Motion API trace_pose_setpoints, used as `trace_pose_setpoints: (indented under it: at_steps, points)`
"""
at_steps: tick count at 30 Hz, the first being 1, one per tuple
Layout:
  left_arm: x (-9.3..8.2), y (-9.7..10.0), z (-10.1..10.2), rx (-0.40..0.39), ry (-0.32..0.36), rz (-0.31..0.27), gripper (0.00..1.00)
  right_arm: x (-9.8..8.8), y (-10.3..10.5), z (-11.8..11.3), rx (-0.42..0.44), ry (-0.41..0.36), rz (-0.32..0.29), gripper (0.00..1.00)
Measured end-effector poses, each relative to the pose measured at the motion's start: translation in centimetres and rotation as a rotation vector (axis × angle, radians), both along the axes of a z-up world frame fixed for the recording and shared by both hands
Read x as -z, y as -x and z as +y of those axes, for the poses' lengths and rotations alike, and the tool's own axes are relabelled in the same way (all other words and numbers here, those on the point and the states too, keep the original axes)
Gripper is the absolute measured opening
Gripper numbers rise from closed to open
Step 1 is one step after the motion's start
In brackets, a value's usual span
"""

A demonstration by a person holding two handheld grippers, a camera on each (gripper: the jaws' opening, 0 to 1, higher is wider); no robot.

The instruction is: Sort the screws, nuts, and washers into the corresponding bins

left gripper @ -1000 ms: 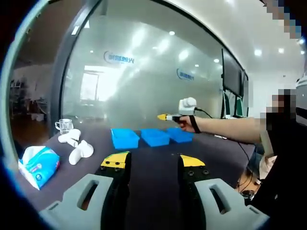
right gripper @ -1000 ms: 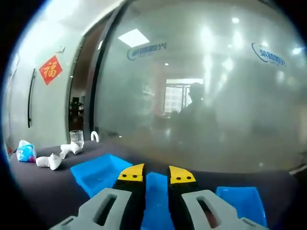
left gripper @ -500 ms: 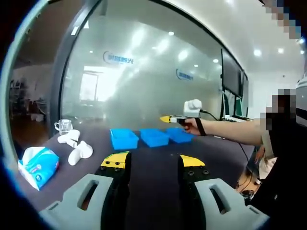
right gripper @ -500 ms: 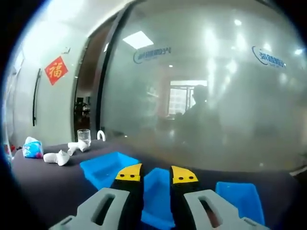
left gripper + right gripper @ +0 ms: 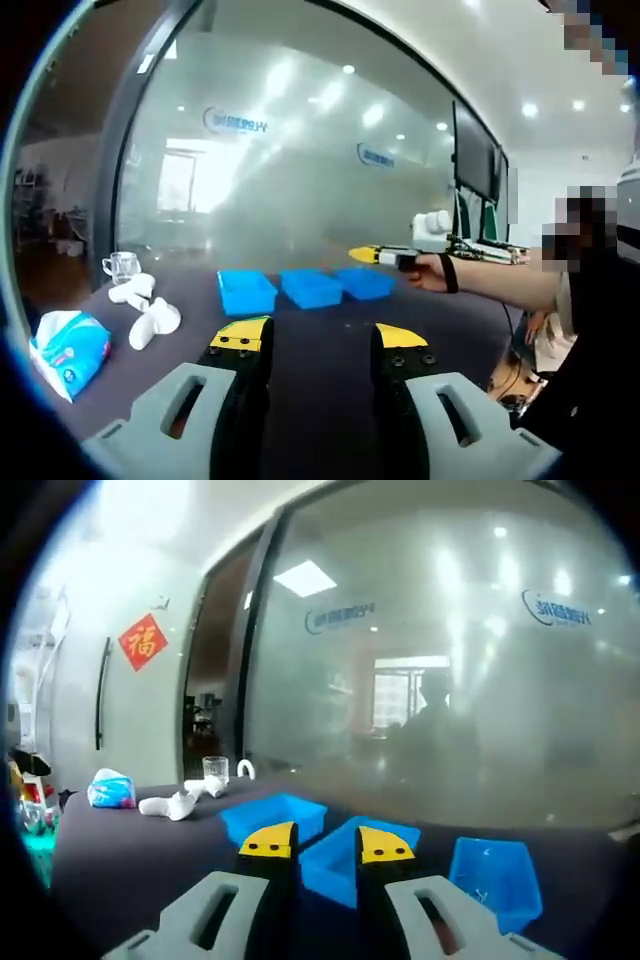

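Left gripper view: left gripper low over the dark table, jaws apart with nothing between; three blue bins in a row further back, a tissue pack and white fittings off to the left, a glass cup behind them, and the right gripper held out in a hand near the rightmost bin. Right gripper view: right gripper just before the three blue bins, jaws slightly apart and empty; small specks in the right-hand bin too tiny to name, with white fittings, glass cup and tissue pack far left before the frosted glass wall.

Bare dark table lies open before three blue bins; white pieces crowd its left.
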State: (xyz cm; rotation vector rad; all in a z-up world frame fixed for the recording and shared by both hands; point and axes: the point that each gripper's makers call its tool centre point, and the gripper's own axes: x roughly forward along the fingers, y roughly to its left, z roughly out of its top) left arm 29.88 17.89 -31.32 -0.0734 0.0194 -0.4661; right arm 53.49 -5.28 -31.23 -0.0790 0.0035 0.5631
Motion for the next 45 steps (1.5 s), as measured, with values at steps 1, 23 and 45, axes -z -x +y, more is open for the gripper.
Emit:
trace_pose_setpoints:
  at_steps: [1, 23, 45]
  points:
    - [0.0, 0.0, -0.1, 0.002, 0.001, 0.000, 0.39, 0.1, 0.6, -0.1, -0.006, -0.003, -0.001, 0.18]
    - [0.7, -0.9, -1.0, 0.026, -0.005, 0.015, 0.39, 1.3, 10.4, -5.7, -0.041, -0.097, 0.007, 0.21]
    - [1.2, -1.6, -1.7, 0.057, -0.017, 0.033, 0.39, 3.1, 15.5, -8.1, -0.052, -0.094, 0.035, 0.23]
